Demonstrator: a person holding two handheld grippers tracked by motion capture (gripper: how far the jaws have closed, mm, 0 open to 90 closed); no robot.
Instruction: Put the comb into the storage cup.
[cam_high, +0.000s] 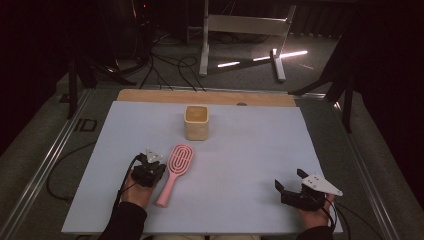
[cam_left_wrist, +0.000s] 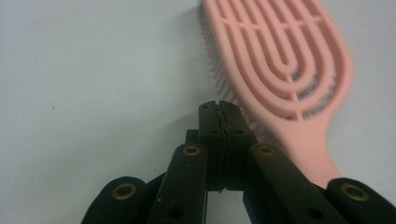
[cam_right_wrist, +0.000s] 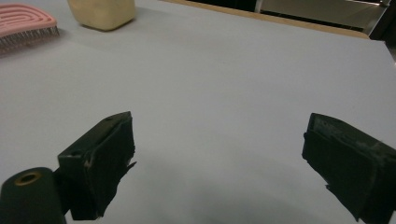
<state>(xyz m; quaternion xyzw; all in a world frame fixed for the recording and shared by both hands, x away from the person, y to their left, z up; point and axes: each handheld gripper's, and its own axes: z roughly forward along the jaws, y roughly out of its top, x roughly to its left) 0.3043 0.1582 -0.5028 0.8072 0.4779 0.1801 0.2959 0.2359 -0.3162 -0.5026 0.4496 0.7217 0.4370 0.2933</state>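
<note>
Lying on the counter (cam_high: 240, 150) just beside the left tongs (cam_high: 151, 161), the pink hairbrush (cam_high: 175, 170) was seen with its long axis running from the handle end, nearest the person, up to the slotted oval head, which pointed toward the cream-coloured cup (cam_high: 196, 122) farther back. In the left gripper view the brush (cam_left_wrist: 285, 70) was found to the right of the left tongs (cam_left_wrist: 219, 109), whose jaws were pressed together with nothing between them; the handle passed close by their right side, though contact could not be judged. The right tongs (cam_high: 290, 181) were held well apart from the brush, at the near right of the counter, jaws spread wide and empty (cam_right_wrist: 219, 154). The left hand (cam_high: 137, 187) was therefore judged the nearer one, and a sideways shift with opened jaws was judged necessary for a grasp across the handle.
</note>
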